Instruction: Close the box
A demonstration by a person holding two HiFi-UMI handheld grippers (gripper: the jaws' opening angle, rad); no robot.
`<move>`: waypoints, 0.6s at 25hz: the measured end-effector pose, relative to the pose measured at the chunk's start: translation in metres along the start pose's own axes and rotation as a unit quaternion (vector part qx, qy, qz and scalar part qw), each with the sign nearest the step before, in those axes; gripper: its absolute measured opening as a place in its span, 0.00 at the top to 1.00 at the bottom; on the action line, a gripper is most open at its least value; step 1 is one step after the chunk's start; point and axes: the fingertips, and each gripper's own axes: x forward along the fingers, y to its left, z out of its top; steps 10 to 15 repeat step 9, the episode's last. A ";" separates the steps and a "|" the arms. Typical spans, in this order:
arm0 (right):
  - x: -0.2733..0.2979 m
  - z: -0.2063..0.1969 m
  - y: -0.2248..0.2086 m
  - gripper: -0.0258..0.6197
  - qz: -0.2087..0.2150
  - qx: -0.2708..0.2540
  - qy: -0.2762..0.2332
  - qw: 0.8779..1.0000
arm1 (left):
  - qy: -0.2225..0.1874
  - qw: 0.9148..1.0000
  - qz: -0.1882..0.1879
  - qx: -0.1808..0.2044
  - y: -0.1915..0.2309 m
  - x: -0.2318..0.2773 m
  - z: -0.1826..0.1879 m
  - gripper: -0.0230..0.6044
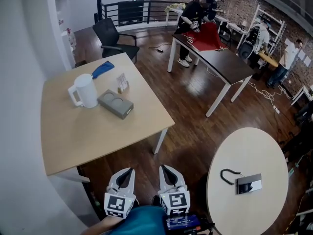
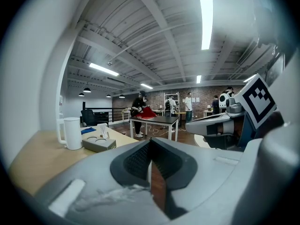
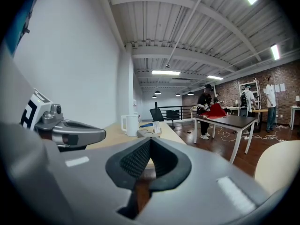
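A white jug (image 1: 84, 90) stands on the pale square worktop (image 1: 98, 136), handle turned to its left, and everything else is easiest placed from it. The grey box (image 1: 116, 104) lies flat just to the right of the jug, close against its base; I cannot tell whether the two touch. Two round hollows show on the box's upper face, and from here its lid cannot be made out as open or shut. Beyond the jug, toward the far edge, lies a blue cloth (image 1: 102, 68), and a small upright card (image 1: 122, 82) stands past the box, off to the jug's far right.

Both tools are well away from the jug, off the near edge of the worktop and over the dark wooden floor, close to the person holding them. The left tool (image 1: 128, 171) has its jaws pressed together with nothing between them. The right tool (image 1: 165, 168) sits just beside it, jaws likewise together and empty. Both point up toward the jug's end of the room.

Far to the right of the jug a round worktop (image 1: 254, 146) carries a flat grey device (image 1: 249, 184) with a black looped strap (image 1: 228, 176) beside it. Well behind the jug, past a black office chair (image 1: 111, 35), a person (image 1: 194, 11) handles a red cloth (image 1: 208, 37) on a dark worktop (image 1: 230, 62).
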 end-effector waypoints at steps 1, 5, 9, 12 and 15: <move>0.000 0.000 0.000 0.98 0.000 0.000 0.000 1.000 | 0.000 1.000 0.000 0.000 0.000 0.000 -0.001 0.98; 0.002 -0.002 0.001 0.98 0.001 -0.002 0.002 1.000 | 0.000 1.000 0.000 -0.001 0.003 0.000 -0.002 0.98; 0.004 -0.001 0.003 0.98 0.000 -0.002 0.001 1.000 | 0.001 1.000 0.003 0.000 0.008 -0.001 -0.002 0.98; 0.004 -0.001 0.003 0.98 0.000 -0.002 0.001 1.000 | 0.001 1.000 0.003 0.000 0.008 -0.001 -0.002 0.98; 0.004 -0.001 0.003 0.98 0.000 -0.002 0.001 1.000 | 0.001 1.000 0.003 0.000 0.008 -0.001 -0.002 0.98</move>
